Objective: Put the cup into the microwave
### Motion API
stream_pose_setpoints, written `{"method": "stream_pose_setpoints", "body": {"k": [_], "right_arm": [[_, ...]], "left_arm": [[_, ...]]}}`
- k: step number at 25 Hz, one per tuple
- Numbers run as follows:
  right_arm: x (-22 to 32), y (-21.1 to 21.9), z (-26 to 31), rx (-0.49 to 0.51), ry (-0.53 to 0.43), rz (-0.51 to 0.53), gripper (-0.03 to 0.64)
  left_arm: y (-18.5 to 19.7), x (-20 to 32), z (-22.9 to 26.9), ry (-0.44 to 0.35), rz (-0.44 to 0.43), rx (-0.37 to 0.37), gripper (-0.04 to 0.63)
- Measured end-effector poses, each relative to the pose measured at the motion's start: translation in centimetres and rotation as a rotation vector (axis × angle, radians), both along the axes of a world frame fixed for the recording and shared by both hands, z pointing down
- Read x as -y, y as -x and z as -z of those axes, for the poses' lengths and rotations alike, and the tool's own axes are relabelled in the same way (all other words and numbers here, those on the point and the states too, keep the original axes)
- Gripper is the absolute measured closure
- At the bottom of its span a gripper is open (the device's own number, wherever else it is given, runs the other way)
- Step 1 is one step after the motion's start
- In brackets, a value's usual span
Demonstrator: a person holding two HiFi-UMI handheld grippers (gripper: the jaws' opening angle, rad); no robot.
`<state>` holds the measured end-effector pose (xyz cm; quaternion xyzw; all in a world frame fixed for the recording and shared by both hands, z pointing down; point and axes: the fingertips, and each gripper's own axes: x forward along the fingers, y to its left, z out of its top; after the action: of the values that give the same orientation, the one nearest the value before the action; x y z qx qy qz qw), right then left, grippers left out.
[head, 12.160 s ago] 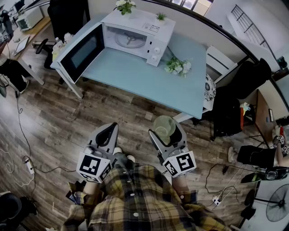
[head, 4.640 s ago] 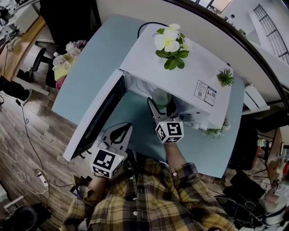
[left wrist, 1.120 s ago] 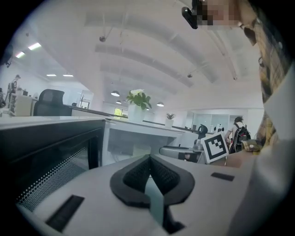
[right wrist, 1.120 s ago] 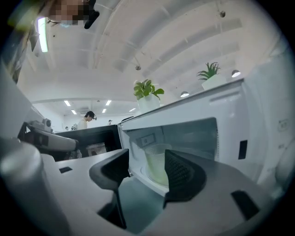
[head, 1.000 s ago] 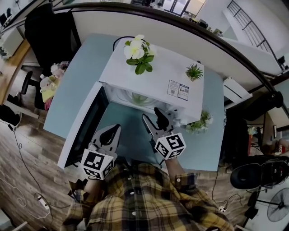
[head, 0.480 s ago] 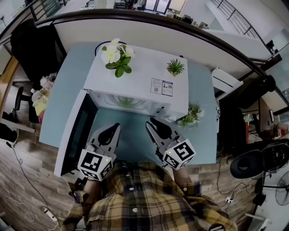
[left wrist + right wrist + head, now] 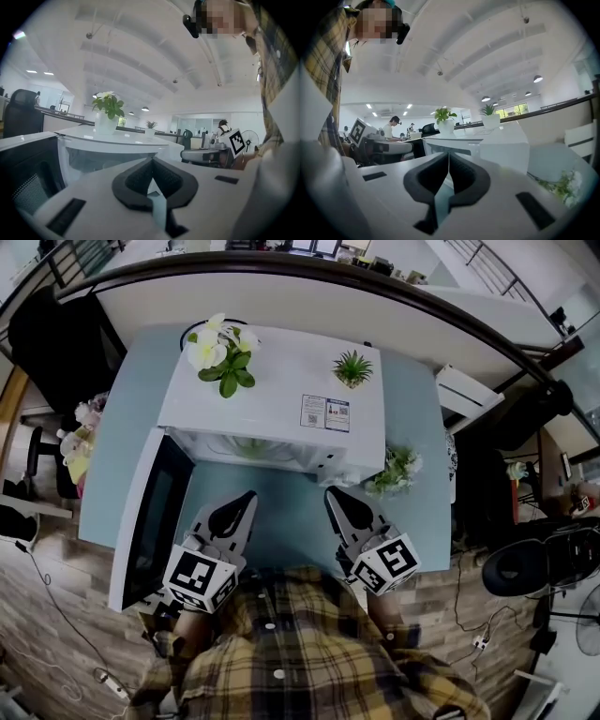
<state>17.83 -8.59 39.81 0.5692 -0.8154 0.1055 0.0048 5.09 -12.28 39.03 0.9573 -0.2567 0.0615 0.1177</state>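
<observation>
The white microwave [image 7: 272, 399] stands on the pale blue table [image 7: 281, 512] with its door [image 7: 150, 512] swung open to the left. A pale green shape, the cup [image 7: 248, 448], shows faintly inside the cavity, mostly hidden by the microwave's top. My left gripper [image 7: 242, 505] is shut and empty, in front of the opening near the door. My right gripper [image 7: 337, 495] is on the right of the opening; its jaws have just been closing with nothing between them and now meet. In the left gripper view [image 7: 151, 161] and the right gripper view [image 7: 449, 157] the pads touch.
A pot of white flowers [image 7: 220, 348] and a small green plant [image 7: 352, 368] stand on the microwave. A flower bunch [image 7: 396, 470] lies on the table to its right. Office chairs and cables sit on the wooden floor [image 7: 56, 615] around the table.
Both grippers have drawn back from the microwave opening toward the person. The right jaws went from open to shut, holding nothing. The cup stays inside.
</observation>
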Motion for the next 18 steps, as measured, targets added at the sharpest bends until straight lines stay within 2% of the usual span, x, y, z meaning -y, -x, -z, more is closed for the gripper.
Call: {"method": "stream_pose_setpoints", "body": {"k": [9,18], "right_arm": [[-0.8,-2.6,0.1,0.065,-0.016,-0.087,0.614],[-0.4,-1.5,0.3,0.042,-0.021,-0.053,0.614]], "left_arm": [[-0.2,-0.4,-0.4,0.003,-0.009,0.014,0.604],[0.7,0.3,-0.5,0.01,0.024,0.013,0.604]]}}
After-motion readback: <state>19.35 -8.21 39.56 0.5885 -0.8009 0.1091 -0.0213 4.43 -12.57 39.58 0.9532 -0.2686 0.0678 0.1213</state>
